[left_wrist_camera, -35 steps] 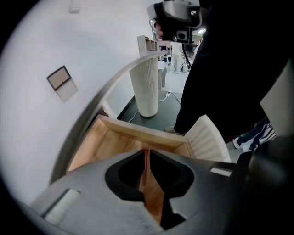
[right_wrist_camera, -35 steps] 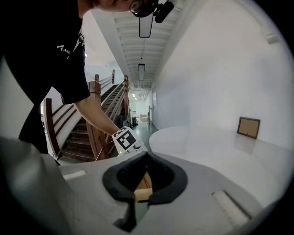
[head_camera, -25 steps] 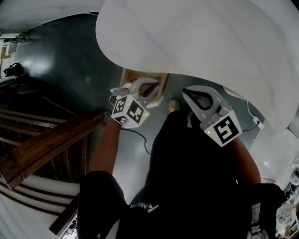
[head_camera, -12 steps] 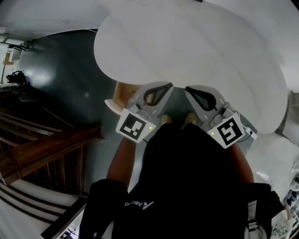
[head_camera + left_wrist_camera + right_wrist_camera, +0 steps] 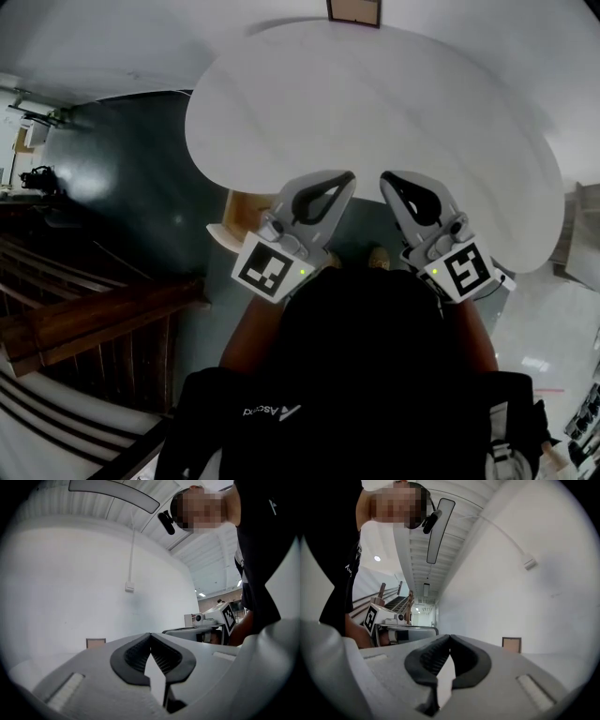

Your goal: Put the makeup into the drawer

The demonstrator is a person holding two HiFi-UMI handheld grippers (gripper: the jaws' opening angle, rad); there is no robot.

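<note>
My left gripper point(image 5: 349, 175) is shut with nothing between its jaws, and its tips hang over the near edge of a white round table point(image 5: 375, 94). Beside it, my right gripper point(image 5: 386, 176) is also shut and empty. The left gripper view shows that gripper's dark pads point(image 5: 150, 634) meeting at the tip, with the right gripper's marker cube point(image 5: 228, 617) off to the right. In the right gripper view the pads point(image 5: 449, 636) are likewise together. No makeup shows in any view. A light wooden piece point(image 5: 242, 214) sits under the table's left edge.
A small brown frame point(image 5: 353, 9) stands at the table's far edge, also seen as a brown frame point(image 5: 95, 643) against the white wall point(image 5: 511, 644). Dark wooden stairs and a rail point(image 5: 84, 309) lie to the left. The person's dark clothing fills the lower head view.
Both grippers have risen and moved forward and closer together, from beside the wooden piece to the table's near edge. More of the table top shows. Both stayed shut.
</note>
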